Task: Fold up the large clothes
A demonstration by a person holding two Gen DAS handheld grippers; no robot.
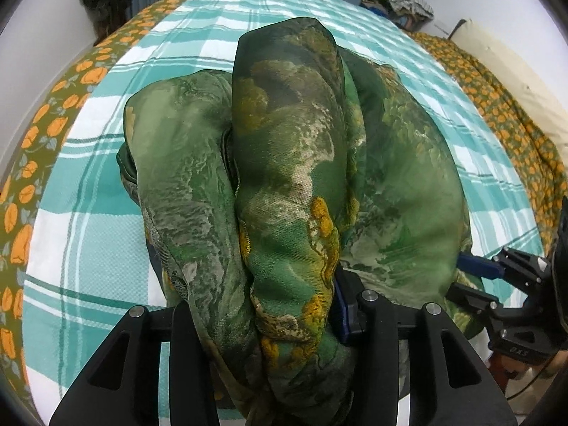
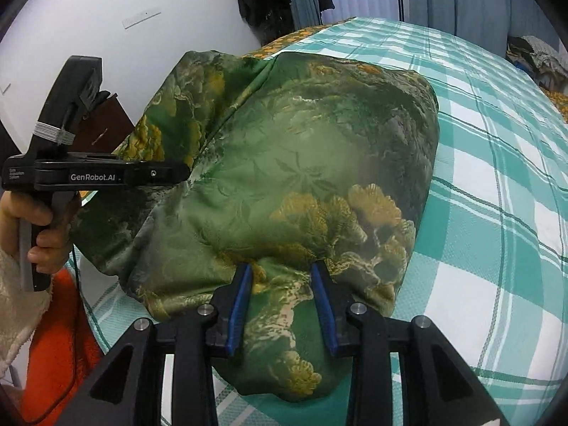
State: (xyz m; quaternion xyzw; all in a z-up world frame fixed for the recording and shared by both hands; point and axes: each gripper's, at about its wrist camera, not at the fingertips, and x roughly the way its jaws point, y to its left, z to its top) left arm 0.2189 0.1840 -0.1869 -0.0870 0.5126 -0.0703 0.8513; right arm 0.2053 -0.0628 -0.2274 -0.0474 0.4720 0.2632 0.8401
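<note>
Green silky cloth (image 1: 291, 163), printed with ochre flowers, lay bunched on the teal-and-white checked bedspread (image 1: 88, 220), its long folds running from the near edge of the bed toward the far end. An orange-flowered sheet (image 1: 32, 163) bordered both sides of the bedspread, and a heap of clothes (image 1: 401, 3) sat by the far right corner. The left gripper (image 1: 269, 319) had a thick fold of the cloth packed between its fingers, which stood partly apart. The right gripper (image 2: 284, 305), at the cloth's near right edge, pinched another fold between its blue pads (image 2: 241, 301), likewise part-way closed.
</note>
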